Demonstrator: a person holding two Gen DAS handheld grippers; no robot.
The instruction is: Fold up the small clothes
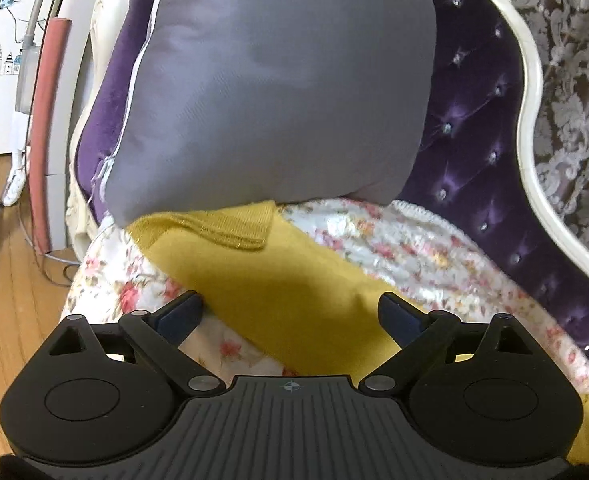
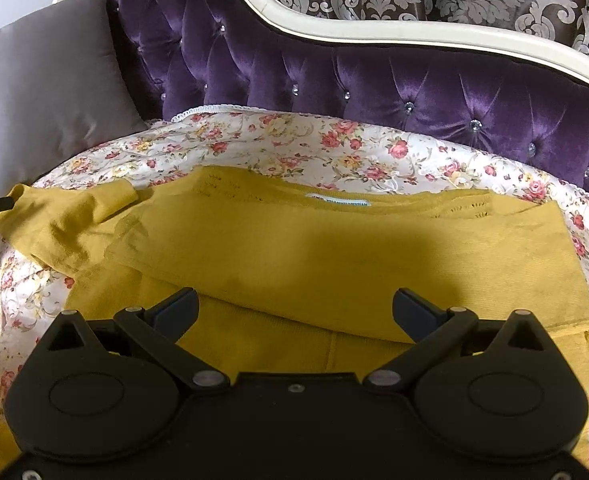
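Observation:
A mustard-yellow knit top [image 2: 334, 248] lies on the floral-covered sofa seat [image 2: 294, 148], partly folded, its collar label facing the backrest and one sleeve trailing off to the left. My right gripper [image 2: 294, 308] hovers open over the top's near edge, fingers wide apart with nothing between them. In the left wrist view the yellow sleeve [image 1: 278, 280] runs from the ribbed cuff [image 1: 230, 224] toward the camera. My left gripper [image 1: 290, 314] is open, its fingers straddling the sleeve without pinching it.
A grey cushion [image 1: 278, 92] leans on the purple tufted backrest [image 2: 414, 88] at the sofa's left end, touching the cuff. The cream sofa frame [image 2: 374, 28] curves behind. Wood floor [image 1: 2, 320], a pink tube and cables lie left of the sofa.

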